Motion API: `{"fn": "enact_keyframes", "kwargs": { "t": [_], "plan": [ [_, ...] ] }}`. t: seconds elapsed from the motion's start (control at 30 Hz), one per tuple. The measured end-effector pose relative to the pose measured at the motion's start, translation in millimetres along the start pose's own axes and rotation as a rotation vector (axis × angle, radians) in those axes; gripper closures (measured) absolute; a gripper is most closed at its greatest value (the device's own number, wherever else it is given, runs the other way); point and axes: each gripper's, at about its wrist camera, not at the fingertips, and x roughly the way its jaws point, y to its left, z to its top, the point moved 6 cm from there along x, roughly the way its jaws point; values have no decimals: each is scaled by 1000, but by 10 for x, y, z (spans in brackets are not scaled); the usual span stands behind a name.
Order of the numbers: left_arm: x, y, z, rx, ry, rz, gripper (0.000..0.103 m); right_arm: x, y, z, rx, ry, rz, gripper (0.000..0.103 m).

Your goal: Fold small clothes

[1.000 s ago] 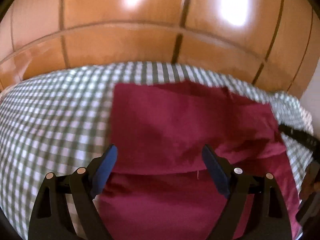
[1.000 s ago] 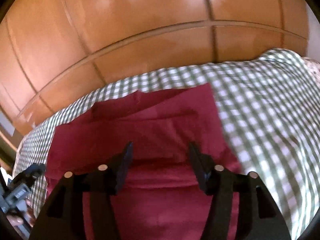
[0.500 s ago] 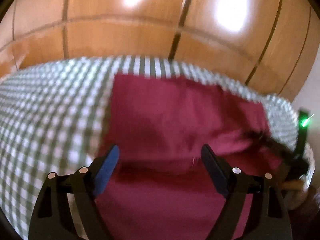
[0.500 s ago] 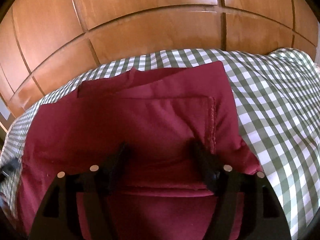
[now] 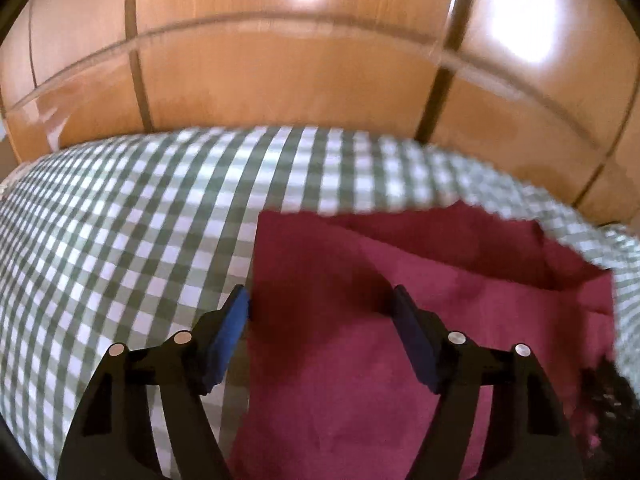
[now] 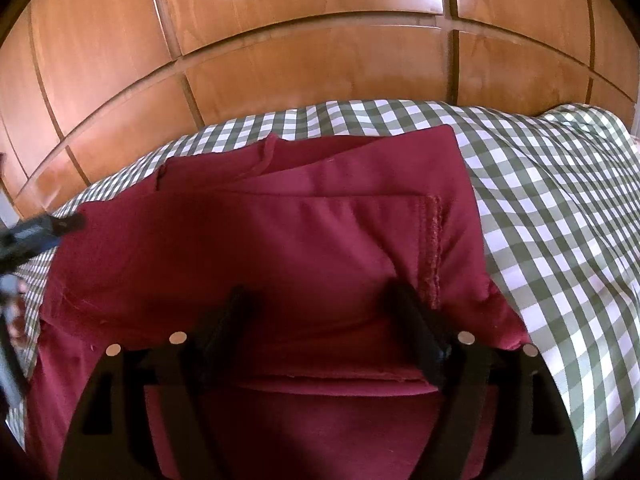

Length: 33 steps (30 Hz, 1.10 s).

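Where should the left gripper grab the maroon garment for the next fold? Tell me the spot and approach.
Take the maroon garment at its straight left edge, where the left gripper, jaws closing, straddles it. Come from above on the checked cloth side; that edge lies flat and exposed.

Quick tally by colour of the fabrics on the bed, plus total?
Dark red folded cotton garment: 1
Green-and-white checked bedsheet: 1
Total: 2
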Motion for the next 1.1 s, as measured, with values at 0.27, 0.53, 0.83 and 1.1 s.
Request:
{"fn": "enact_keyframes", "kwargs": {
  "t": [0.27,0.53,0.83,1.1],
  "plan": [
    [55,154,-173,-75,1,10,20,17,-11,-7,-2,-1,9,24],
    [-609,100,-553,1,-81,31,16,29,-13,-7,-17,1,7,23],
    [-517,126,-780,19,-20,60,6,45,-16,1,-31,6,4,23],
    [-1110,139,-944,38,-116,52,6,44,-14,2,-32,6,2,22]
  ]
}}
